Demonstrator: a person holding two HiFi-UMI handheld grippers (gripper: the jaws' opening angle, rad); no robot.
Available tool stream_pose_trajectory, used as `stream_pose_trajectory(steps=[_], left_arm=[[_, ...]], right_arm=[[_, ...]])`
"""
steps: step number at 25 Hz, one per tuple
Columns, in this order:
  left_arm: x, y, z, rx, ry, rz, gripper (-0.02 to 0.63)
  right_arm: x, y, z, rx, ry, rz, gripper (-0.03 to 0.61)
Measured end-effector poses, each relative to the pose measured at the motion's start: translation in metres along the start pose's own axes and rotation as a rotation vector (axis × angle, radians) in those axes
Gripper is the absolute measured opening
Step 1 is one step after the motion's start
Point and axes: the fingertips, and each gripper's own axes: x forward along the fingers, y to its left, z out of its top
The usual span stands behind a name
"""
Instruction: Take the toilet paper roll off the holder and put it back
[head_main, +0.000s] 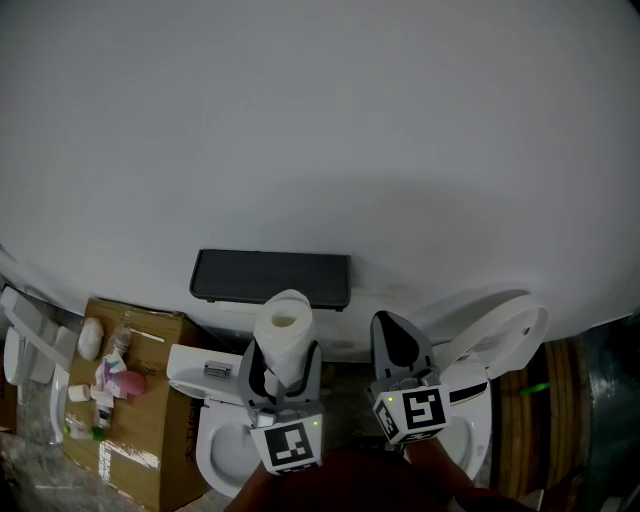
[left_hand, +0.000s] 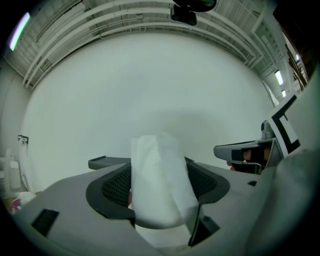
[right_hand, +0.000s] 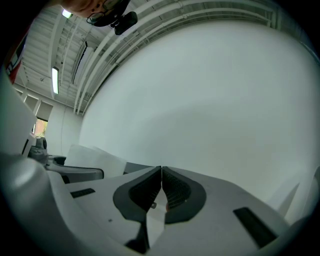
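A white toilet paper roll (head_main: 285, 335) stands upright between the jaws of my left gripper (head_main: 283, 365), which is shut on it. In the left gripper view the roll (left_hand: 161, 182) fills the gap between the dark pads. The dark rectangular holder (head_main: 270, 277) is fixed to the white wall just behind and above the roll, with nothing on it. My right gripper (head_main: 399, 348) is to the right of the roll, shut with nothing in it; its tips (right_hand: 161, 172) meet in the right gripper view.
Below the grippers stands a white toilet (head_main: 215, 450) with its lid (head_main: 500, 335) raised at the right. A cardboard box (head_main: 150, 440) with small bottles and a pink item stands at the left. A white wall (head_main: 320, 130) fills the upper view.
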Motion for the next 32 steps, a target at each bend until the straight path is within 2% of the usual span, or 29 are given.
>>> stream_pose_trajectory(steps=[3, 10, 20, 32], left_arm=[[0.002, 0.0, 0.001, -0.006, -0.013, 0.003, 0.357], [0.0, 0.0, 0.006, -0.008, -0.025, 0.003, 0.354], [-0.006, 0.001, 0.036, -0.006, -0.091, 0.017, 0.353], [0.022, 0.016, 0.092, 0.039, -0.236, 0.053, 0.353]], right_arm=[[0.002, 0.0, 0.0, -0.002, -0.001, 0.002, 0.018], [0.002, 0.002, 0.0, -0.014, 0.005, 0.012, 0.018], [0.001, 0.005, 0.002, -0.011, -0.006, 0.013, 0.018], [0.003, 0.004, 0.002, -0.003, -0.007, 0.002, 0.018]])
